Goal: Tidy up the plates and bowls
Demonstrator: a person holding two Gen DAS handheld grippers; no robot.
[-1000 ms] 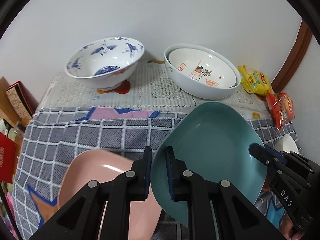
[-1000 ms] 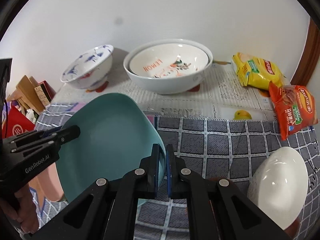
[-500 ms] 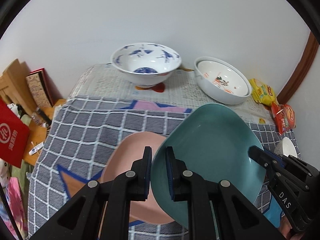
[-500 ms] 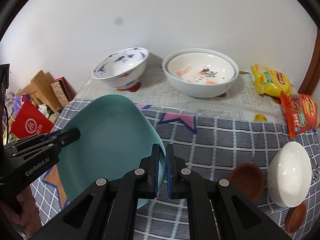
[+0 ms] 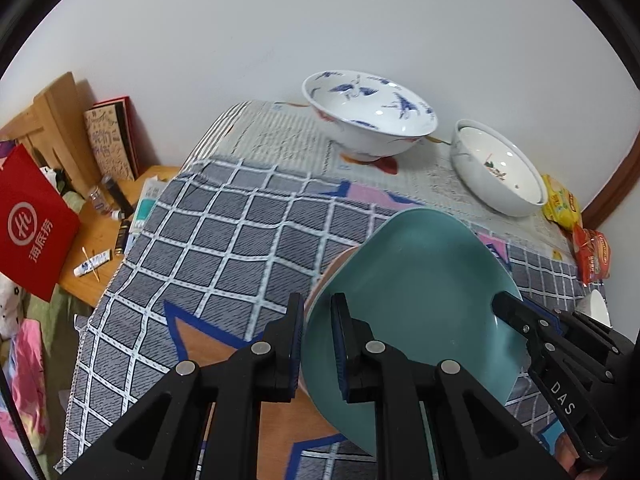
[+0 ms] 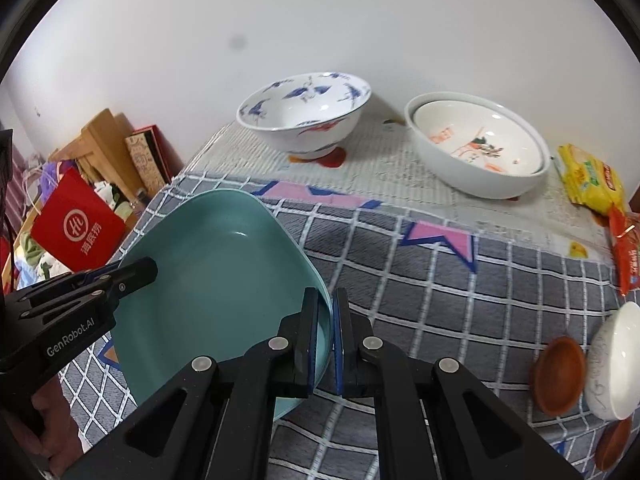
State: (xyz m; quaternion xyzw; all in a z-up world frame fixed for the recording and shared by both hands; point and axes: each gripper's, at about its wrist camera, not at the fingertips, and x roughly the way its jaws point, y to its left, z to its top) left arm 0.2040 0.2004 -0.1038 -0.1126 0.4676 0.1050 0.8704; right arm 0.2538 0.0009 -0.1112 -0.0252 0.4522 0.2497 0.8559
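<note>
A teal plate (image 5: 412, 300) is held in the air over the checked tablecloth, tilted. My left gripper (image 5: 316, 340) is shut on its left rim. My right gripper (image 6: 326, 340) is shut on its right rim (image 6: 320, 304). Each gripper shows in the other's view: the right gripper (image 5: 560, 352) and the left gripper (image 6: 80, 300). A sliver of a pink plate (image 5: 336, 264) shows behind the teal plate's far edge. A blue-patterned bowl (image 5: 368, 116) and a white bowl with an orange print bowl nested in it (image 6: 476, 148) stand at the back by the wall.
A small white bowl (image 6: 612, 360) and brown saucers (image 6: 558, 376) sit at the right front. Snack packets (image 6: 592, 180) lie at the back right. A low wooden stand (image 5: 100, 240) with a red bag (image 5: 32, 224), books and small items is left of the table.
Both grippers have carried the teal plate higher and toward the left. The pink plate, plainly seen before, is now almost hidden behind the teal plate.
</note>
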